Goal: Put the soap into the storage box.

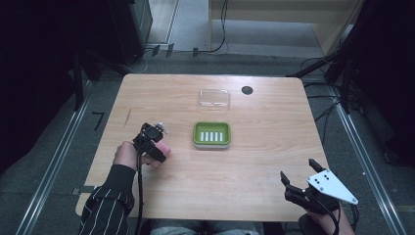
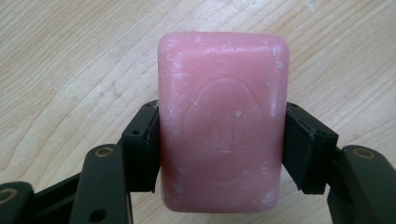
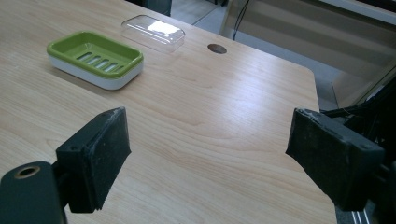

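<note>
A pink bar of soap (image 2: 223,122) sits between the jaws of my left gripper (image 2: 219,149), which is shut on its two long sides above the wooden table. From above, the soap (image 1: 164,149) peeks out under the left gripper (image 1: 155,147) at the table's left middle. A green soap dish (image 1: 211,133) with a slotted bottom stands empty at the table's centre, to the right of that gripper. My right gripper (image 1: 299,172) hovers open near the front right corner, nothing between its pads (image 3: 98,156). The dish (image 3: 95,58) lies far ahead of it.
A clear plastic lid (image 1: 214,98) lies behind the dish, also seen as the lid (image 3: 153,31). A round dark hole (image 1: 247,90) marks the table (image 1: 254,161) at back right. Cables and dark stands surround the table on the floor.
</note>
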`<move>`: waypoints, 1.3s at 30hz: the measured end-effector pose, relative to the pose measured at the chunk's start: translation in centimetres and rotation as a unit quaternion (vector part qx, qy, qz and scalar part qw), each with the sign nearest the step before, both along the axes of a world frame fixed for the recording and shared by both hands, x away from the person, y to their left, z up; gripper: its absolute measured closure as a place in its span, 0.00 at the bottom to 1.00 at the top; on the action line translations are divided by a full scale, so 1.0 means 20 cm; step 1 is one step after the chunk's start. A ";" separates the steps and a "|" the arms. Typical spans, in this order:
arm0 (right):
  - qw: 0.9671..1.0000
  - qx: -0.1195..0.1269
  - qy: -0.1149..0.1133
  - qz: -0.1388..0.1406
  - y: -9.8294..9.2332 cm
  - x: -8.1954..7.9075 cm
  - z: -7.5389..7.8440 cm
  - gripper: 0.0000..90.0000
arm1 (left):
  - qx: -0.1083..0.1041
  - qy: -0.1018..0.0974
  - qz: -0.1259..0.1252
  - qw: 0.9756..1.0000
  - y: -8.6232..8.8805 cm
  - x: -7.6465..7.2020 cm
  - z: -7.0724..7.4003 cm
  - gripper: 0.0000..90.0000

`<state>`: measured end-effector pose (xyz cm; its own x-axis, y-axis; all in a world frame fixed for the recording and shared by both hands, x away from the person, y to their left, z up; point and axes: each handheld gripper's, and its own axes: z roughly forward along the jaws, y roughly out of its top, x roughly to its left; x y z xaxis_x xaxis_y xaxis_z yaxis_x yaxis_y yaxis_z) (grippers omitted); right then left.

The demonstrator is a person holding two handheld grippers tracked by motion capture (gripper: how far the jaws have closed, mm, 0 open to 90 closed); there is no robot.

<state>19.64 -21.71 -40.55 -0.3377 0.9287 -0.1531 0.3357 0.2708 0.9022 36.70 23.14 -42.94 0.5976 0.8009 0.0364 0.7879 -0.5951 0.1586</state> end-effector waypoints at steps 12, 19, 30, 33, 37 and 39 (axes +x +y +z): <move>1.000 0.005 0.000 -0.001 -0.01 0.00 0.00 0.15 | 0.010 0.018 -0.029 0.999 -0.04 0.02 0.02 0.43; 1.000 0.006 -0.002 -0.001 -0.01 0.00 0.00 0.15 | 0.009 0.024 -0.053 0.998 -0.08 0.03 0.05 0.43; 1.000 0.007 -0.002 -0.001 -0.01 0.00 0.00 0.15 | 0.006 0.024 -0.074 0.997 -0.12 0.05 0.07 0.43; 1.000 0.007 -0.002 -0.002 -0.01 0.00 0.00 0.15 | 0.008 0.024 -0.078 0.997 -0.13 0.06 0.07 0.43; 1.000 0.006 -0.002 -0.001 -0.01 0.00 0.00 0.15 | 0.013 0.025 -0.091 0.995 -0.15 0.07 0.08 0.43; 1.000 0.007 -0.002 -0.002 -0.01 0.00 0.00 0.15 | 0.011 0.024 -0.094 0.995 -0.16 0.08 0.08 0.43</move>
